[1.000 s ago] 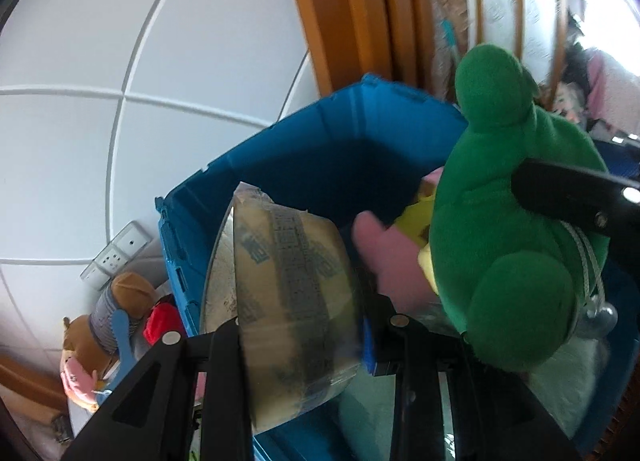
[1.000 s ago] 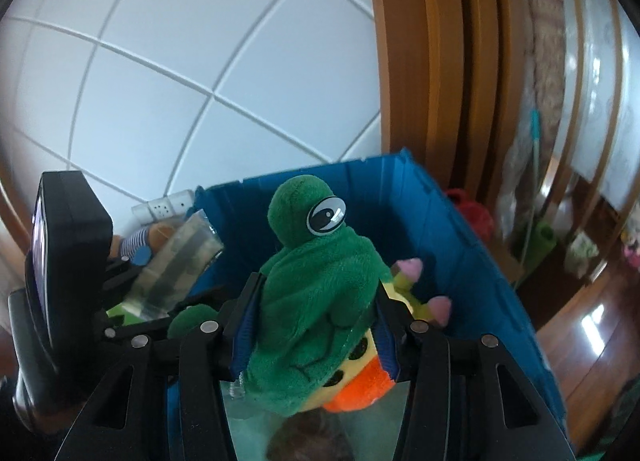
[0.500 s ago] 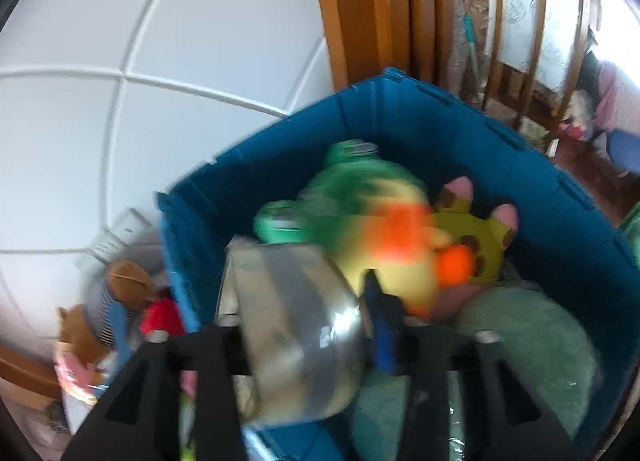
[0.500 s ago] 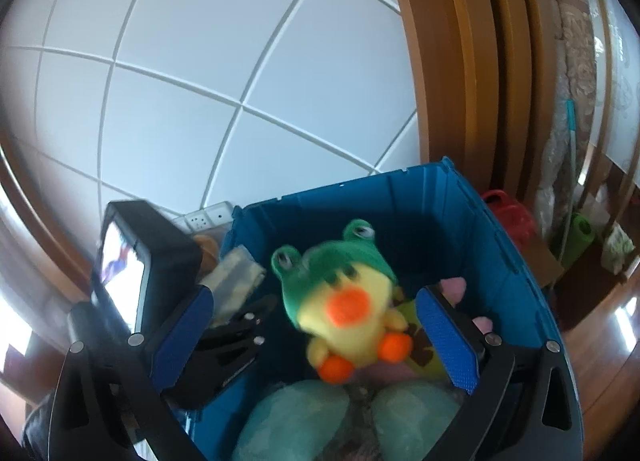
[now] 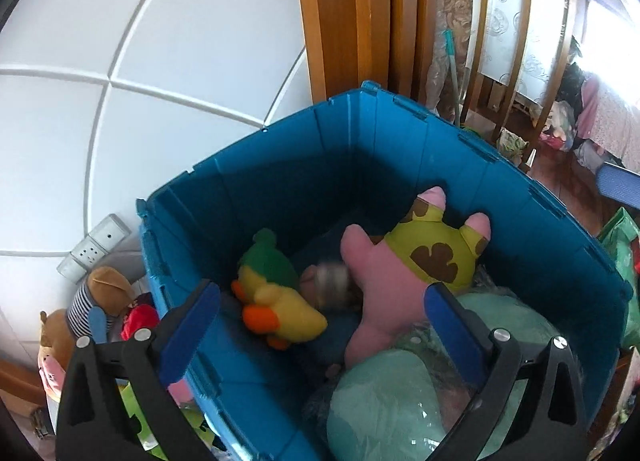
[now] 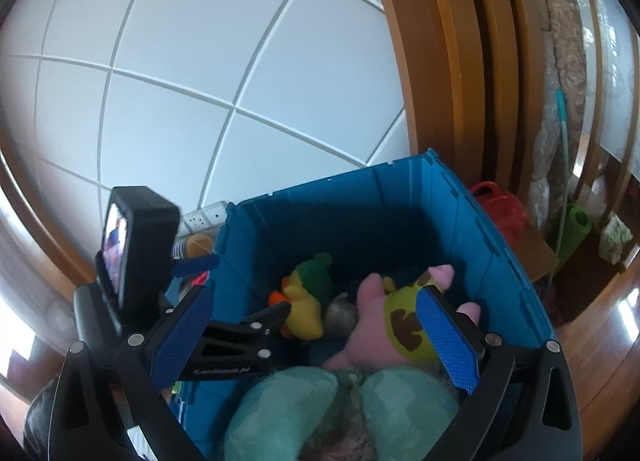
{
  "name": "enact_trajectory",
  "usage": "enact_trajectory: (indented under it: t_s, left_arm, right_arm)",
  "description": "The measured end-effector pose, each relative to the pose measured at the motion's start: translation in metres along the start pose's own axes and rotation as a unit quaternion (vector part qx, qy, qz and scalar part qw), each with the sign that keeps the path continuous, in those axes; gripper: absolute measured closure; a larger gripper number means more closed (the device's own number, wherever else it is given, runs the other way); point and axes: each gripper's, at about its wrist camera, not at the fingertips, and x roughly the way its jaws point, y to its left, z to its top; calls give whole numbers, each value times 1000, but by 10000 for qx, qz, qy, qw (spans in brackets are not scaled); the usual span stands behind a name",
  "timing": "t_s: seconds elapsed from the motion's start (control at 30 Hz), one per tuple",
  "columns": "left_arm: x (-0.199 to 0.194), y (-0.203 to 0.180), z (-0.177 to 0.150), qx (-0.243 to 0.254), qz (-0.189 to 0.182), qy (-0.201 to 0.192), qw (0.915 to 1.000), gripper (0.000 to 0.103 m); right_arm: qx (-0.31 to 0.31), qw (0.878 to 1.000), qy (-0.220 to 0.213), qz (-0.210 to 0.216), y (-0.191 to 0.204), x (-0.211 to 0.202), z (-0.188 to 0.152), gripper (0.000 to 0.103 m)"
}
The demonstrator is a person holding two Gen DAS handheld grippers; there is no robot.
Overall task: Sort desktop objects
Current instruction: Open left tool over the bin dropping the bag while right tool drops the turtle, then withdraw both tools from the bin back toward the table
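Observation:
A blue plastic bin [image 5: 400, 157] [image 6: 400, 201] holds soft toys. A yellow duck plush with a green frog hood [image 5: 276, 301] [image 6: 306, 301] lies inside it at the left. A blurred roll of tape [image 5: 332, 285] [image 6: 340, 313] lies between the duck and a pink starfish plush in green shorts [image 5: 404, 277] [image 6: 384, 325]. My left gripper [image 5: 320, 329] is open and empty above the bin. My right gripper [image 6: 316, 341] is open and empty above the bin too. The left gripper's body [image 6: 232, 345] shows in the right wrist view.
A mint green cushion [image 5: 400, 401] [image 6: 340, 413] fills the bin's near side. Outside the bin at the left sit a striped brown plush [image 5: 96, 297], a red item and a white power strip [image 5: 94, 245]. White tiled wall and a wooden door frame [image 5: 340, 21] stand behind.
The right gripper opened and the frog-hooded duck dropped into the bin. The left gripper then opened and the tape roll fell in beside the duck. Both grippers now stand empty.

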Motion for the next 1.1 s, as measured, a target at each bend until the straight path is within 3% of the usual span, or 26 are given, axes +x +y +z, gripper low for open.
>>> enact_trajectory:
  t_s: [0.3,0.67,0.97,1.1]
  left_arm:
    - [-41,4,-35,-79,227,-341,9991,0]
    - [-84,10,-72,-163,378,-732,9965,0]
    - [-110,39,-128,-356,437,-790,9953,0]
    - [-123,52,-158,-384,638,-858,9935,0]
  right_arm:
    - [85,9995,-140,271,14,-20,-38,0]
    - [147,9974,-613,349,41,-51,-69,0]
    - [15,9960,-836,308,84,-62,-107,0]
    - [-129,9959,-856,274,112,-62,-125,0]
